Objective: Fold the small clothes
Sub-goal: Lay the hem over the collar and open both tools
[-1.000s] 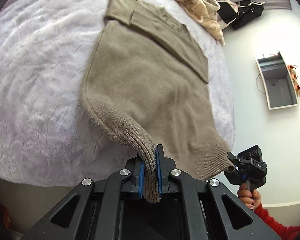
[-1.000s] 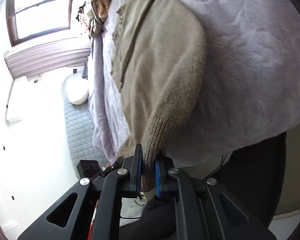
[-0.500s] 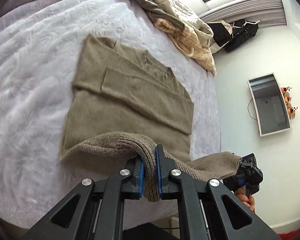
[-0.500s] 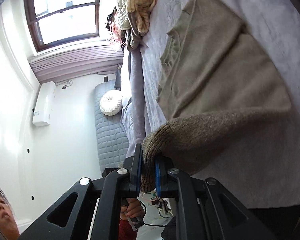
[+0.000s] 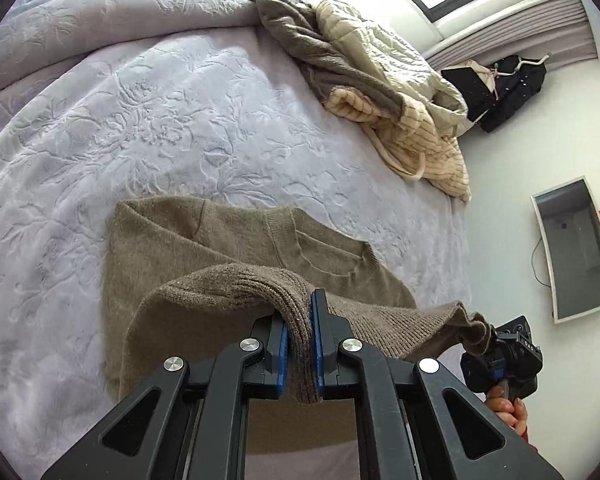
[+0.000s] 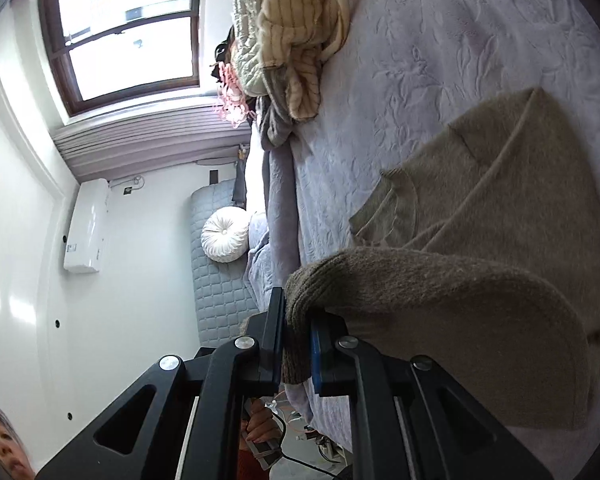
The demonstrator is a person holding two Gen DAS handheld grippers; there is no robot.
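Observation:
An olive-brown knit sweater lies on the lavender bedspread, collar toward the far side and sleeves folded in. My left gripper is shut on one corner of its ribbed hem. My right gripper is shut on the other hem corner and also shows at the right of the left wrist view. Both hold the hem lifted and carried over the sweater's body, so the lower part arches toward the collar.
A heap of other clothes lies at the far side of the bed, with a cream striped garment on top. A round white cushion sits beyond the bed. The bed edge runs along the right.
Both grippers have lifted the hem off the near bed edge and carried it forward over the sweater toward the collar. The sweater is now doubled over rather than flat.

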